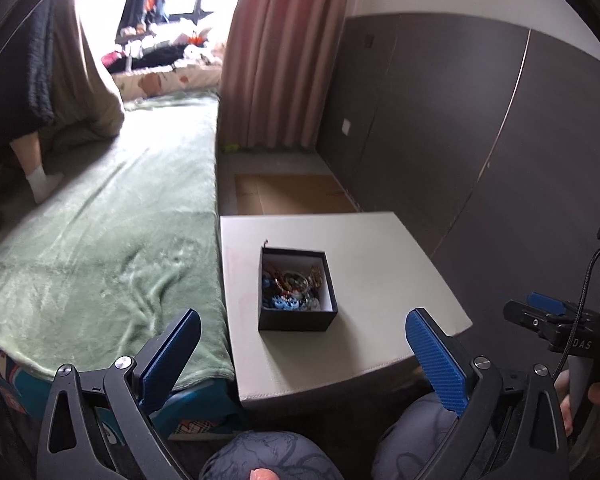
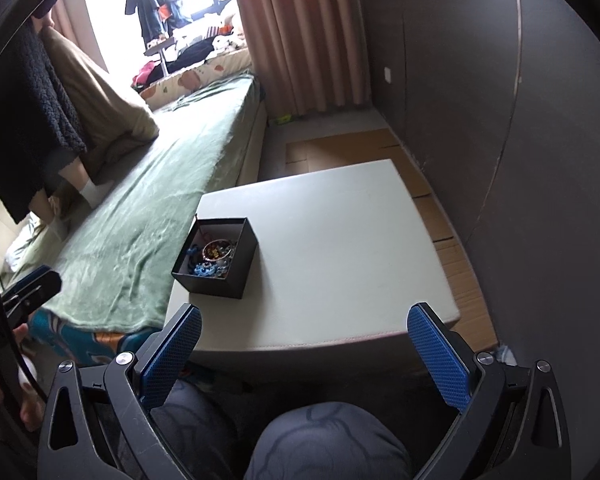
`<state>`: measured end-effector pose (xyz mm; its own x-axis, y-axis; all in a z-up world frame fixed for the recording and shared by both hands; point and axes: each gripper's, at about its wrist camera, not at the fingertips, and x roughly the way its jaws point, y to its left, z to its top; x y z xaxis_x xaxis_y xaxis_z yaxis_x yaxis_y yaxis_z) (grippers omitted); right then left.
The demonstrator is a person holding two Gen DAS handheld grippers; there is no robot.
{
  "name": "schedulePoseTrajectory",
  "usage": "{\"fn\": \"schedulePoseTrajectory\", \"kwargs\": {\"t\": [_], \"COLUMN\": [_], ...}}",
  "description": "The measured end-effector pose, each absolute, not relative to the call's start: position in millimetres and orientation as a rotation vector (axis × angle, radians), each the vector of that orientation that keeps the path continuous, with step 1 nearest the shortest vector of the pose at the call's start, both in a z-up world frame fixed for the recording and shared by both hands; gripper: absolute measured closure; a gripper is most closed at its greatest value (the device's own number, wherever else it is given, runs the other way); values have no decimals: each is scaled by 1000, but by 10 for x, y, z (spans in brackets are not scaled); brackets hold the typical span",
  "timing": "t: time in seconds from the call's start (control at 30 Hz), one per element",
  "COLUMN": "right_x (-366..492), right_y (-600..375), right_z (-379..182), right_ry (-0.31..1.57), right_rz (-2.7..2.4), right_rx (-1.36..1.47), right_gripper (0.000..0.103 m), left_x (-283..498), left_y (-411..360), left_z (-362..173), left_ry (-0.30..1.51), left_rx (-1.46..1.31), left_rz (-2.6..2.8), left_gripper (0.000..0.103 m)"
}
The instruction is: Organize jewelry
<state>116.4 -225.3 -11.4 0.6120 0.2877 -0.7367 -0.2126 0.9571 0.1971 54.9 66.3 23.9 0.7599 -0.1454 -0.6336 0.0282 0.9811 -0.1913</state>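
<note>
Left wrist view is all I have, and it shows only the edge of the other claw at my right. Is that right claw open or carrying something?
Observer: The right claw is open, with nothing between its fingers.
Operator: What is on the floor past the table's right edge? I can't see it from here.
Observer: Flattened cardboard lies there, between the table and the dark wall.
Operator: And the right outer side of the jewelry box?
Observer: In the right wrist view, that side of the black box is plain, and nothing leans against it.
</note>
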Motion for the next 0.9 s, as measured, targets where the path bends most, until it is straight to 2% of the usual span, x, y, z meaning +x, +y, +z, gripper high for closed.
{"fn": "schedulePoseTrajectory", "kwargs": {"t": [0.3,0.9], "right_x": [916,680], "right_y": [-2427,-2533], "right_z": [-122,-179], "right_ry": [789,716], "right_rz": [196,210], "right_rx": [99,115], "right_gripper": [0,0], "left_x": [292,284], "left_y": [547,449], "left_z": [290,75], "left_ry": [621,616], "left_rx": [-162,-145], "left_rz": [-108,-94], "left_gripper": [1,1]}}
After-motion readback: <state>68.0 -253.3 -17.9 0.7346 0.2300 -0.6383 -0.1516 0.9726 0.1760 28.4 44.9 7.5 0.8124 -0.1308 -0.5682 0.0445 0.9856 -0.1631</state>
